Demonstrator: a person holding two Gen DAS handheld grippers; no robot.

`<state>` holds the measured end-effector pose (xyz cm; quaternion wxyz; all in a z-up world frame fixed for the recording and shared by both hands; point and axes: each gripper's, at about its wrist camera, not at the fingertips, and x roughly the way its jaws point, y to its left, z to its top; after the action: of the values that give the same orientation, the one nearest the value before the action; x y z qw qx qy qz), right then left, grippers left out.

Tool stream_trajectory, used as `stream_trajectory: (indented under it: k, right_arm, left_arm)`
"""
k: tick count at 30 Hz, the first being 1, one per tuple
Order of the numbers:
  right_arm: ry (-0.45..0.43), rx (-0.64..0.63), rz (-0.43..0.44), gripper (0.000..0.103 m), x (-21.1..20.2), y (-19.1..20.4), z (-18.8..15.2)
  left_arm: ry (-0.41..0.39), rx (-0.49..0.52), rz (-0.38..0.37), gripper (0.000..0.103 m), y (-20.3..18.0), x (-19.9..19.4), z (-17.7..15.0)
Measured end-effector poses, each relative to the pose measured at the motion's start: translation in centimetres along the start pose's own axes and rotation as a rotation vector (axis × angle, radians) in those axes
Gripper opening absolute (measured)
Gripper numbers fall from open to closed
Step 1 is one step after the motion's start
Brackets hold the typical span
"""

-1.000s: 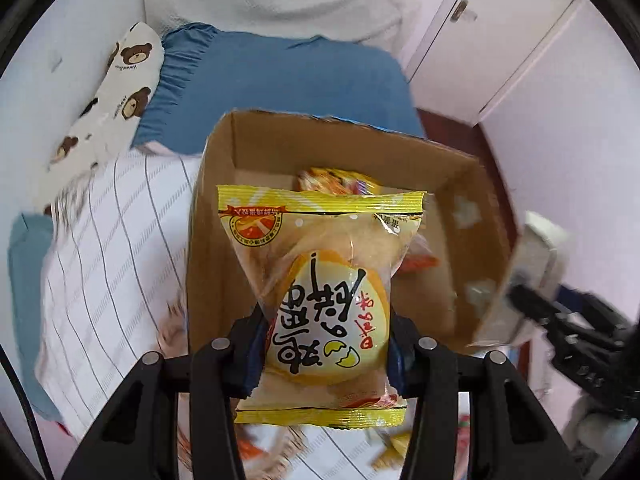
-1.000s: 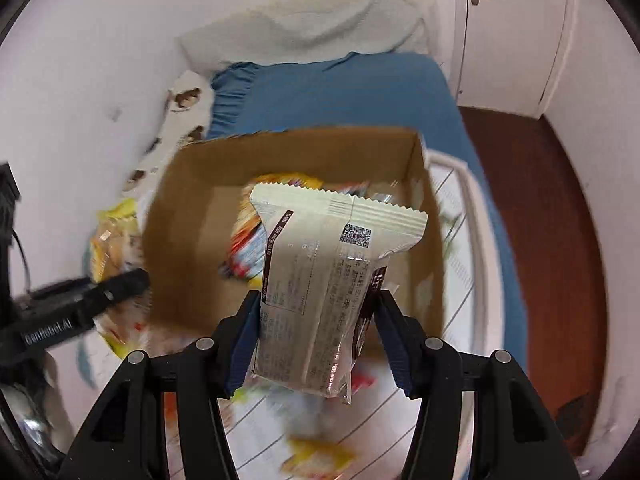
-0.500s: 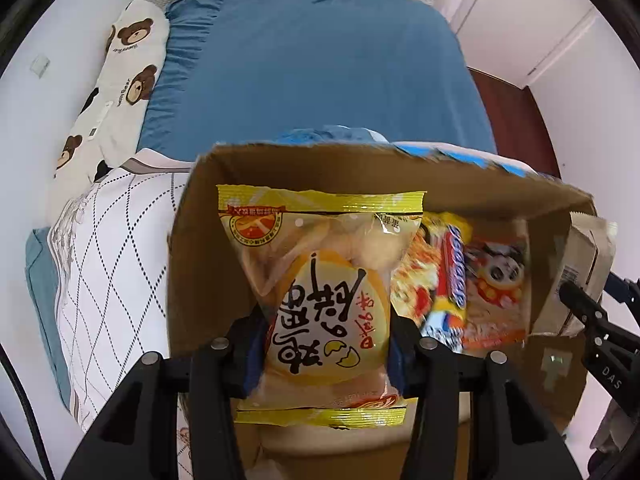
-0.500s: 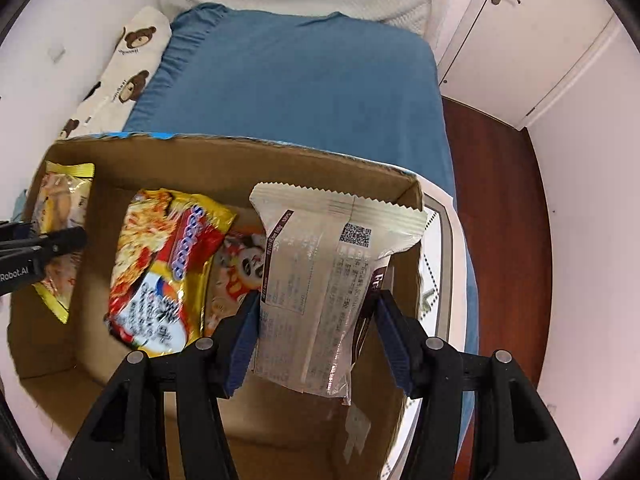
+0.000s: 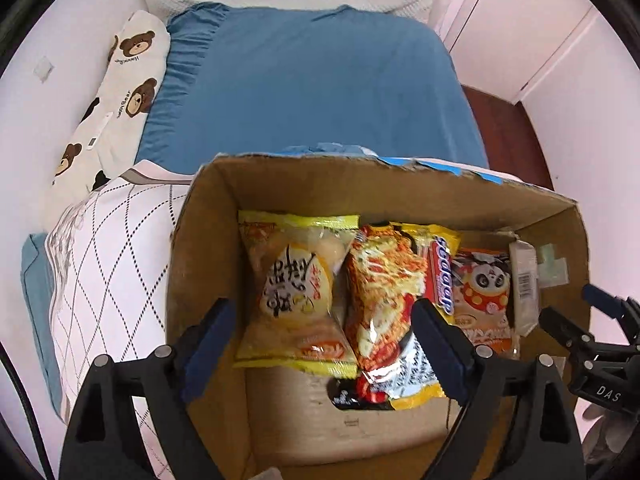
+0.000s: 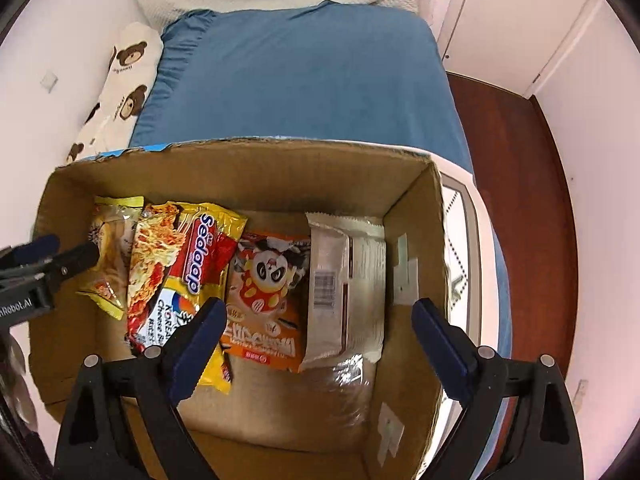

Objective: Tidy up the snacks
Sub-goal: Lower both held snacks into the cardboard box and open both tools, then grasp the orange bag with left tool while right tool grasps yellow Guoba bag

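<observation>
An open cardboard box stands on the bed and holds several snack packs in a row. The yellow egg-cake pack lies at the left end. The beige wrapped pack lies at the right end. Between them are a Sedaap noodle pack and an orange panda pack. My left gripper is open and empty above the egg-cake pack. My right gripper is open and empty above the beige pack.
The box sits on a white diamond-patterned quilt over a blue bedsheet. A bear-print pillow lies along the left wall. A white door and dark wooden floor are at the right.
Both grippers have opened and let go of their packs. The egg-cake pack and the beige pack now lie inside the box. Both grippers were carried over the box.
</observation>
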<state>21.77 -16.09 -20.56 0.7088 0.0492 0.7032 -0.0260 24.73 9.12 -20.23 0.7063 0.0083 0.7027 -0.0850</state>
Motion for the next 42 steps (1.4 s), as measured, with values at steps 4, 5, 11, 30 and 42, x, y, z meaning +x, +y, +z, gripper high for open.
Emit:
stream_trajectory:
  k: [4, 5, 11, 30, 42]
  right_arm:
    - [-0.018, 0.027, 0.035, 0.096, -1.4, -0.1, -2.1]
    - [-0.028, 0.036, 0.046, 0.096, -1.9, -0.1, -2.7]
    - [-0.088, 0.062, 0.089, 0.096, -4.2, 0.7, -6.4]
    - [-0.349, 0.027, 0.076, 0.096, -15.4, 3.3, -17.4]
    - [-0.268, 0.093, 0.195, 0.068, -13.9, 3.3, -25.4]
  left_arm:
    - [-0.043, 0.011, 0.005, 0.09, -0.6, -1.8, -1.9]
    - [-0.053, 0.013, 0.006, 0.09, -0.8, -2.3, -2.4]
    - [-0.13, 0.016, -0.006, 0.09, -1.4, -5.5, -6.1]
    - [-0.37, 0.047, 0.004, 0.09, -3.5, -16.3, -16.8]
    - [-0.23, -0.093, -0.035, 0.09, 0.6, -13.2, -26.1]
